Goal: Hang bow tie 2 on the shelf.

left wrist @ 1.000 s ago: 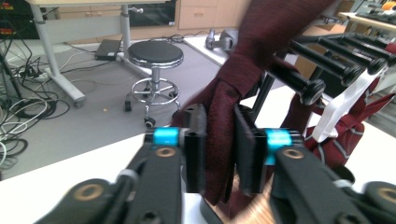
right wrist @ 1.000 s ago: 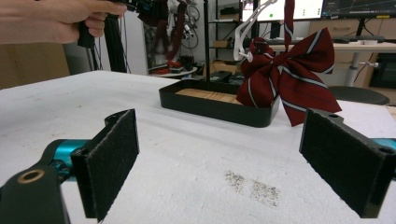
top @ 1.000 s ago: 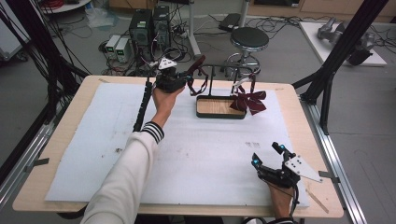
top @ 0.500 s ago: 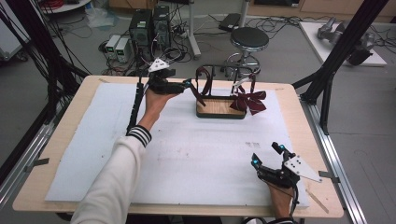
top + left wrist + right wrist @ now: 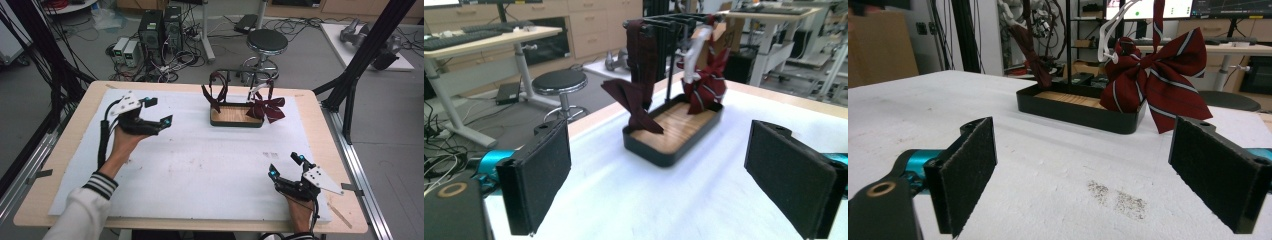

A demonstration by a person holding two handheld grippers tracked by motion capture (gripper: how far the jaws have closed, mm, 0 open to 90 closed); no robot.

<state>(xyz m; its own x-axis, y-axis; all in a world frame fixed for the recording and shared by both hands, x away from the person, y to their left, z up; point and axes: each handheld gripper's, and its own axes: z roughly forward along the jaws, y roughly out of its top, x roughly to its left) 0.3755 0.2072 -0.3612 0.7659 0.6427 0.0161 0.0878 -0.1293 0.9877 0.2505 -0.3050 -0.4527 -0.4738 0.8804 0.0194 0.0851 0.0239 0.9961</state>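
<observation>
Bow ties hang on rack over tray, bench far-centre. Left tool near left edge, jaws just opened wide, nothing between. White mat bare mid-bench. Right tool near front-right edge, spread, empty.

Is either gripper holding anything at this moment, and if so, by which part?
Nothing is held. The left gripper has just opened its jaws, with nothing between them, and the right gripper stands open too.
</observation>
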